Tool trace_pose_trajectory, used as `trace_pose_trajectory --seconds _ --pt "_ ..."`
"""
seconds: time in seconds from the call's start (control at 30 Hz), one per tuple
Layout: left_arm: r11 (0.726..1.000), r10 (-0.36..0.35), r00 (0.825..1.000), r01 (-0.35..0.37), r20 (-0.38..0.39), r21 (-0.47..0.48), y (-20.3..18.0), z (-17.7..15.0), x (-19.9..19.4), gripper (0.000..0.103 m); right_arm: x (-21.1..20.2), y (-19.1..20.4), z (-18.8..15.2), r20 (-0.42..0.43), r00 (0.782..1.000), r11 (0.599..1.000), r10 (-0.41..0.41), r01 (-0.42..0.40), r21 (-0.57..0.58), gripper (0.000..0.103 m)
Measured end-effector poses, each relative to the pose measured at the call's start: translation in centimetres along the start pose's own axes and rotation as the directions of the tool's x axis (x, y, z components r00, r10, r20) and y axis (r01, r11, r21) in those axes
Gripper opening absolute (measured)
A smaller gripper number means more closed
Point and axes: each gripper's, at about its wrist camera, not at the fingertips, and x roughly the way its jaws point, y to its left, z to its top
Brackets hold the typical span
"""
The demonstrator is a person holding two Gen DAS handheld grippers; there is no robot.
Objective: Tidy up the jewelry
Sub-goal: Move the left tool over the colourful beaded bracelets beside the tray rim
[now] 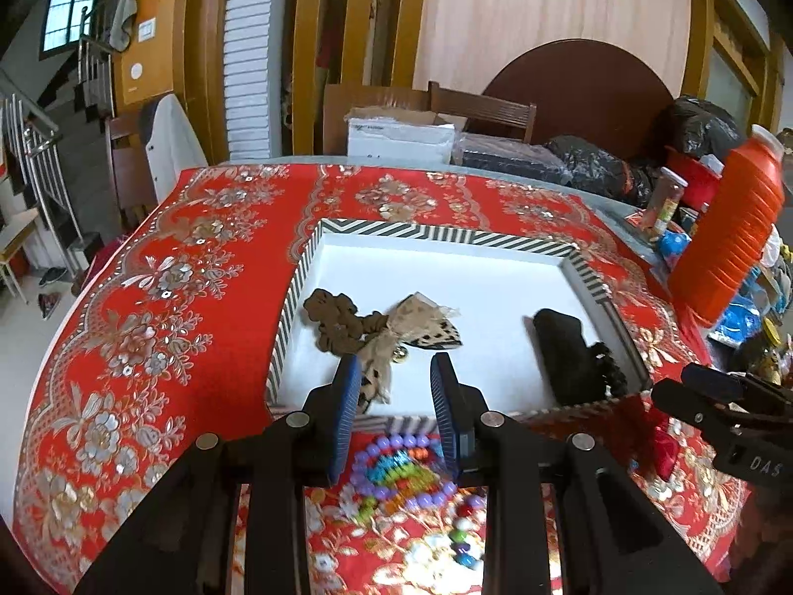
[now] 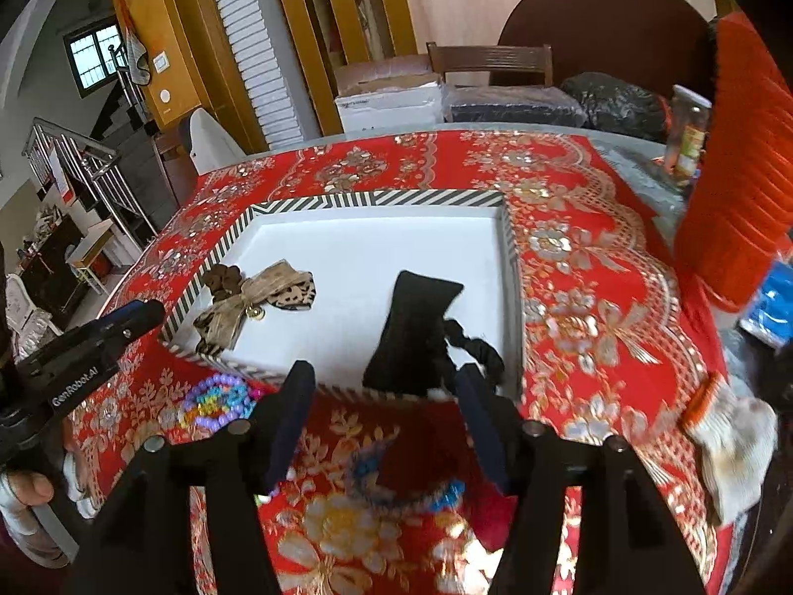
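Observation:
A striped-rim white tray sits on the red floral cloth. In it lie a brown scrunchie, a leopard-print bow and a black hair band. My left gripper is open and empty, just above colourful bead bracelets in front of the tray. My right gripper is open and empty over another beaded bracelet on the cloth; it also shows at the right of the left wrist view.
An orange ribbed container stands at the table's right edge beside a jar and clutter. A white cloth glove lies at right. Loose beads lie near the front. Boxes and a chair stand behind the table.

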Motion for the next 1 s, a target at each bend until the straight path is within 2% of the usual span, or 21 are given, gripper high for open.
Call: trace_pose_trajectory --seconds 0.33,1.0 --pt "0.999 -0.007 1.000 0.006 0.022 0.033 -2.4 -1.6 -2.7 0.022 -4.2 -0.3 -2.2 0.061 0.996 0.998 -0.059 0.061 -0.021 0.069" --pt "0.997 -0.003 0.999 -0.001 0.044 0.080 -4.0 -3.8 -5.6 0.022 -7.2 -1.0 -4.4 0.065 0.996 0.998 -0.054 0.052 0.026 0.074"
